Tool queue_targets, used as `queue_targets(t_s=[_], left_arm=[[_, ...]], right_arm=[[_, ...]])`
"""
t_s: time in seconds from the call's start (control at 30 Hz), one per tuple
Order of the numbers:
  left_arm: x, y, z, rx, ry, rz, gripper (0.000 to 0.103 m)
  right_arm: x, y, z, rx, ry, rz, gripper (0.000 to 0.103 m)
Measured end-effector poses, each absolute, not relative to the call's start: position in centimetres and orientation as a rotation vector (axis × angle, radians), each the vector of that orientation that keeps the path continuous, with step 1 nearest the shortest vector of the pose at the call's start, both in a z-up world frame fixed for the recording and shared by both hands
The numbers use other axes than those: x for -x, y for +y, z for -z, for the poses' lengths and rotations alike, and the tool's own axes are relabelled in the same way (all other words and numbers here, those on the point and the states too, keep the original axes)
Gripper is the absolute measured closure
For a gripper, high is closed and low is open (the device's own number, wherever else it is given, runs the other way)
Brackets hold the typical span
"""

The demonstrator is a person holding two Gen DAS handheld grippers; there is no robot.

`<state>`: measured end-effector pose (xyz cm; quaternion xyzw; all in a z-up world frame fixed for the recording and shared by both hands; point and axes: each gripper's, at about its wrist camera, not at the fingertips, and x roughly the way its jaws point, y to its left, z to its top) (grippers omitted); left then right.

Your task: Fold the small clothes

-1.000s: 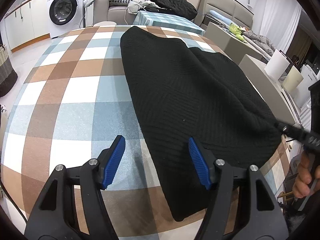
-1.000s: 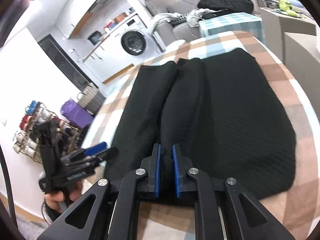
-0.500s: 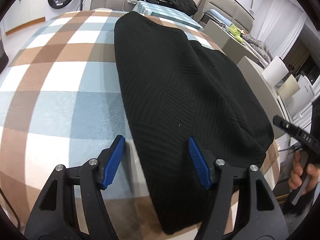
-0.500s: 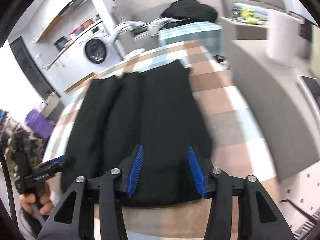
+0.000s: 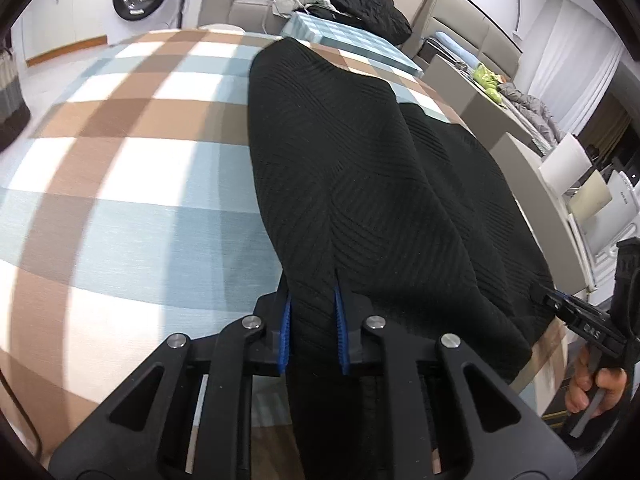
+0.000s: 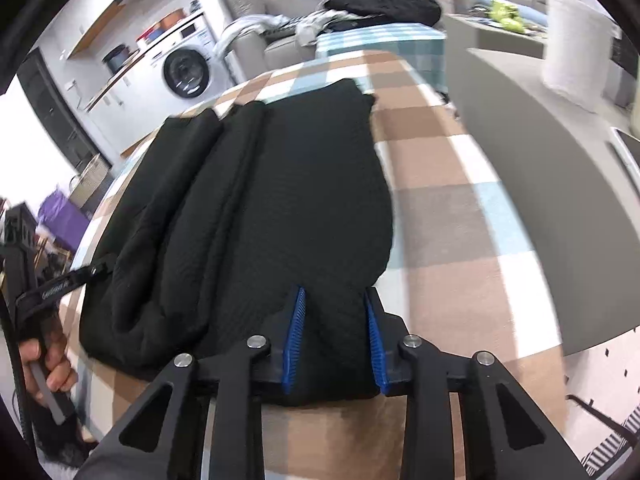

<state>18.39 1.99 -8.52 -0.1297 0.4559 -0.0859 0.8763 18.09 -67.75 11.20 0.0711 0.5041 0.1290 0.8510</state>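
A table covered in a woven checked cloth (image 5: 132, 184) of tan, pale blue and white squares fills the left side of the left wrist view. On it lies a black garment (image 5: 360, 184), a ribbed knit with diagonal lines, long and rounded at the edges, folded lengthwise into soft rolls. The left gripper (image 5: 312, 332), black with ridged blue pads, has its jaws closing and pinches the near left corner of the garment, the knit bunched between the pads. Further right, the right gripper (image 6: 334, 344) sits over the garment's near right end; its jaws are closing with a thick fold of cloth between them, the pads pressing its sides. At the far right stands a smooth grey cabinet (image 6: 540, 184) with a white paper roll (image 6: 572, 52) on top.
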Motion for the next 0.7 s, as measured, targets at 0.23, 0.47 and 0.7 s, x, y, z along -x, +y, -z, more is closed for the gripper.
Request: queue_targets(t_s=[0.23,0.47,0.7], left_arm=[[-17.8,4.8,7.9,0.293,0.971,0.153,0.079],[-16.3,5.7,5.8,0.242,0.892,0.13,0.046],[-14.6,5.9,5.1,0.252,0.876,0.155,0.046]], right_arm=[[-17.0,-65.0,-12.5,-0.065,1.065,-0.359,0.06],[-17.0,-63.0,-17.0,-0.09,0.929,-0.422,0.059],[-18.0,-56.4,-14.0,-0.114,1.044,-0.659,0.061]])
